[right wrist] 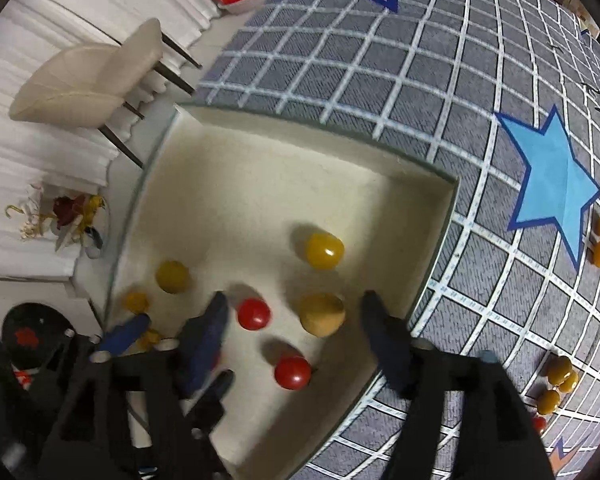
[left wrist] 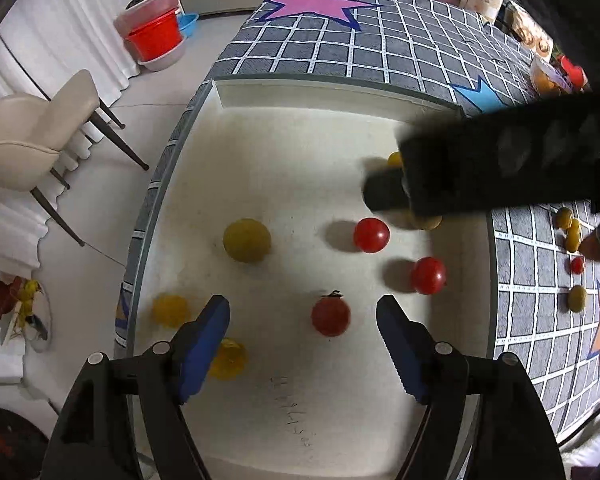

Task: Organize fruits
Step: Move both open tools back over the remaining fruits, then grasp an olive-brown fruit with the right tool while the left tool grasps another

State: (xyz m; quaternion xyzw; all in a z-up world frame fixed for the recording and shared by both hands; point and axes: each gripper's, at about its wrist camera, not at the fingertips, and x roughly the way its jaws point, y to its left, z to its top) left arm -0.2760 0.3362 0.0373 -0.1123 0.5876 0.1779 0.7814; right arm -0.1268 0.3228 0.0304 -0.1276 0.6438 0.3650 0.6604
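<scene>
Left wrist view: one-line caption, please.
Open left claw hovers over white tray around a red cherry tomato.

Left claw (left wrist: 303, 320) and right claw (right wrist: 292, 316) both gape wide, empty.

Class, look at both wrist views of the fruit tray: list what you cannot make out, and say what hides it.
- Left wrist view: the right tongs cover two yellow fruits in the white tray; only slivers show.
- Left wrist view: a yellow fruit is partly behind the left tongs, whose open jaws grip nothing.
- Right wrist view: the right tongs are motion-blurred.
- Right wrist view: the fruits on the mat are cut off at the right edge.
</scene>
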